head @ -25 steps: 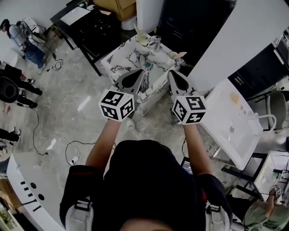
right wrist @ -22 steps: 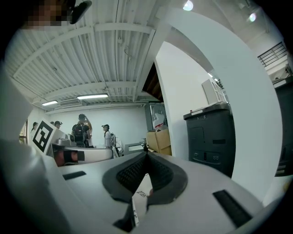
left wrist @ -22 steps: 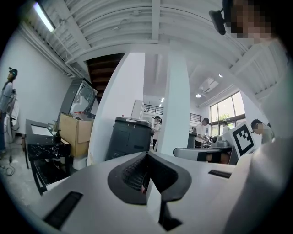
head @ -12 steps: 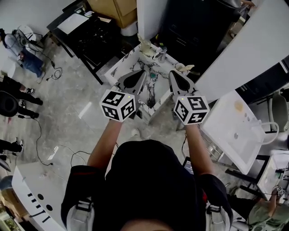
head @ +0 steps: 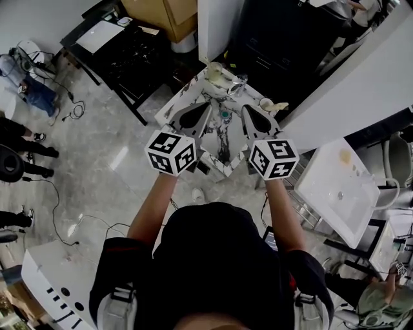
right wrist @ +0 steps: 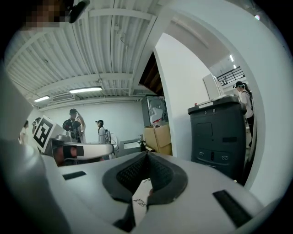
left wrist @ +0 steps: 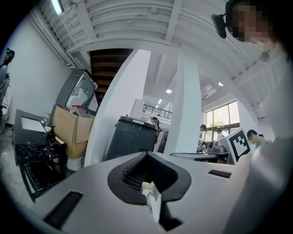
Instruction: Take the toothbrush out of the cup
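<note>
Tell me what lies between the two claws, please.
In the head view, between the left claw and the right claw lies marble tabletop with one small teal thing.

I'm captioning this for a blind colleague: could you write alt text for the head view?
Seen from above, a person holds the left gripper and the right gripper side by side, both shut and empty, pointed at a small marble table. A pale cup stands at its far corner and a second cup near its right corner.

Lab hall: marble washstand (head: 222, 145), cardboard box (head: 162, 13)
</note>
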A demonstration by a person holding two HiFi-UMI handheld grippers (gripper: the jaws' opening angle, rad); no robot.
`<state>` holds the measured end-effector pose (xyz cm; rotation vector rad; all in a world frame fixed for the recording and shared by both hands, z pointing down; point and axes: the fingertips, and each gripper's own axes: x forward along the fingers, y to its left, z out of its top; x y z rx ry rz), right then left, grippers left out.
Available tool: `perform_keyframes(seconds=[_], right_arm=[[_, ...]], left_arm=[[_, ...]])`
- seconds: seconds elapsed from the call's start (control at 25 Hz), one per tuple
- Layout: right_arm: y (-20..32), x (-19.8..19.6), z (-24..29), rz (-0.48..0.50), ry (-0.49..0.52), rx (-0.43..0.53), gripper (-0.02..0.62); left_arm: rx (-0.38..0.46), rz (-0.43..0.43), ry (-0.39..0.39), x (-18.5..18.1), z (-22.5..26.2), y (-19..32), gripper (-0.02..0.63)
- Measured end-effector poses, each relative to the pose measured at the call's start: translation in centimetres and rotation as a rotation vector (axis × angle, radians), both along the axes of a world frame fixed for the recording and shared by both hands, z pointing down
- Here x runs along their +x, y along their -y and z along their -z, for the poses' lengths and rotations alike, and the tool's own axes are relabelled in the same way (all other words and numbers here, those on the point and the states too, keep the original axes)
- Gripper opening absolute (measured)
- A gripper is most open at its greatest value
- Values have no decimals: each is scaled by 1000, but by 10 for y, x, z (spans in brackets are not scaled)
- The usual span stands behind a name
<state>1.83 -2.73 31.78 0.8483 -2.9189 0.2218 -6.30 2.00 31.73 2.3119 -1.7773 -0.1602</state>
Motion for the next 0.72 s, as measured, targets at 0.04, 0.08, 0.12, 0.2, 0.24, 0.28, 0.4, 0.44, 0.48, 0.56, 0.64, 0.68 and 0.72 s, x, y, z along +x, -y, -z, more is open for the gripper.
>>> perform_keyframes(seconds=[0.04, 0.08, 0.12, 0.2, 0.24, 0.28, 0.4, 0.44, 0.48, 0.56, 0.64, 0.68, 0.72], right_arm=[[1, -5, -3, -4, -10, -7, 34], [3, -10, -7, -8, -20, -13, 34], [5, -15, -10, -12, -28, -19, 34], [9, -23, -16, -21, -35, -32, 34], [11, -26, -18, -26, -37, -37, 34], [12, -30, -20, -31, -39, -42, 34], [15, -38, -25, -42, -45, -47, 34], [16, -39, -26, -45, -46, -48, 34], [16, -39, -28, -49, -47, -50, 34], [19, -37, -31, -62, -54, -59, 34], [24, -33, -34, -80, -61, -68, 34], [27, -30, -36, -89, -64, -72, 34], [30, -27, -38, -99, -66, -75, 34]], left_arm=[[-4, -3, -5, -5, -2, 1, 8], [-9, -7, -9, -10, -4, 3, 8], [-13, -10, -12, -15, -7, 5, 8], [-21, -20, -17, -23, -11, 8, 8], [-24, -26, -20, -26, -13, 8, 8], [-29, -32, -24, -29, -16, 9, 8], [-42, -47, -38, -37, -24, 13, 8], [-46, -53, -42, -38, -26, 15, 8], [-50, -62, -46, -38, -28, 17, 8], [-57, -82, -51, -35, -30, 22, 8], [-64, -102, -56, -31, -33, 29, 8], [-67, -111, -58, -29, -34, 32, 8], [-70, -121, -60, -26, -36, 35, 8]])
